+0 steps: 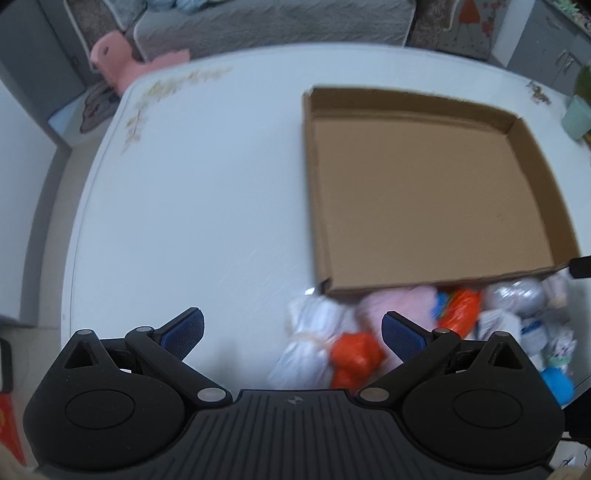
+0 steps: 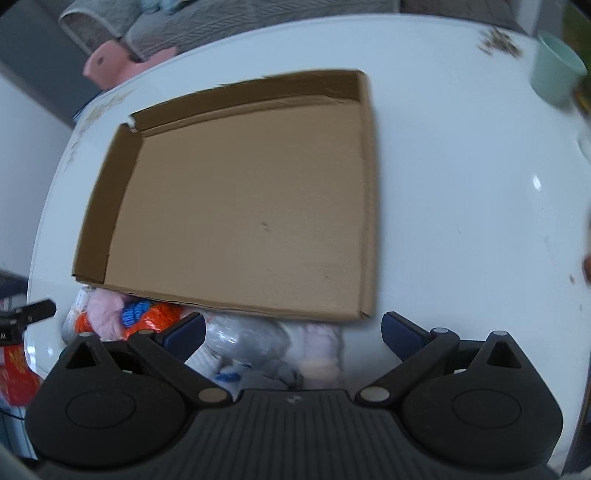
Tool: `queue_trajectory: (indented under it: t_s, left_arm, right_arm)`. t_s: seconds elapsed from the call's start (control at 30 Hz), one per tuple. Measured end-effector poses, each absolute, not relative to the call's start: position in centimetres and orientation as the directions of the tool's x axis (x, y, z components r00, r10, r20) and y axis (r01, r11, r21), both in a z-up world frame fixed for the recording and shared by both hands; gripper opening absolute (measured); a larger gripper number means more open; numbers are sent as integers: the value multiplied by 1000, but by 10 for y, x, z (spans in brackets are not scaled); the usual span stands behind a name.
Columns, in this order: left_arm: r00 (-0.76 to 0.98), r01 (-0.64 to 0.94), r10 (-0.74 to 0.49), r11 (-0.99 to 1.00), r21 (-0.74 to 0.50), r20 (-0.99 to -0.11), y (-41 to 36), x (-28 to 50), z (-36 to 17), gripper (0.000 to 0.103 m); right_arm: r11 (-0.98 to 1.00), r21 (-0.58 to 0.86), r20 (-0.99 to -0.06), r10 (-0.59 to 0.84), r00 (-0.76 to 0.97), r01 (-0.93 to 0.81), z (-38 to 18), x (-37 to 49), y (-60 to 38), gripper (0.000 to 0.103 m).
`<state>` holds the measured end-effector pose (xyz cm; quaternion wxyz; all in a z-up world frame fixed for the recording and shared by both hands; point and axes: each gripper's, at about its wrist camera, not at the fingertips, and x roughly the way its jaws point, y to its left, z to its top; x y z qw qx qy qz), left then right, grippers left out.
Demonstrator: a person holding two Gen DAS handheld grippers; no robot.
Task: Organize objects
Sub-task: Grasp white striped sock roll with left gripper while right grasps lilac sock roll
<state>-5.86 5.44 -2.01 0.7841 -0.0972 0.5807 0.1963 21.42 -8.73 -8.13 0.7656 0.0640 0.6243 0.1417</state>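
Note:
A shallow empty cardboard box (image 1: 424, 206) lies on the white table (image 1: 192, 206); it also shows in the right wrist view (image 2: 240, 221). A pile of small soft items lies along its near edge: a white bundle (image 1: 310, 343), an orange item (image 1: 354, 354), a pink fluffy item (image 1: 399, 306), a grey wrapped item (image 1: 517, 295) and a blue item (image 1: 557, 384). My left gripper (image 1: 291, 332) is open and empty above the pile's left end. My right gripper (image 2: 293, 332) is open and empty above the grey wrapped item (image 2: 251, 339) and pink item (image 2: 103, 306).
A mint green cup (image 2: 557, 70) stands at the table's far right, also in the left wrist view (image 1: 576, 118). A grey sofa (image 1: 273, 26) and a pink stool (image 1: 118, 59) are beyond the table's far edge. The left gripper's tip (image 2: 37, 310) shows at the left.

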Motion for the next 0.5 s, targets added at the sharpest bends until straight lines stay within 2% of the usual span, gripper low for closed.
queue_trajectory:
  t_s: [0.13, 0.2, 0.5]
  left_arm:
    - [188, -435, 158, 898, 62, -969, 60, -62, -37, 102]
    - [170, -430, 165, 900, 78, -971, 58, -62, -40, 102]
    - [134, -421, 151, 903, 82, -979, 57, -56, -54, 102]
  right_arm:
    - [955, 279, -944, 292, 151, -101, -89, 215, -91, 95]
    - [954, 279, -946, 293, 139, -111, -91, 215, -87, 94]
    - [959, 257, -961, 266, 69, -121, -110, 210, -73, 81]
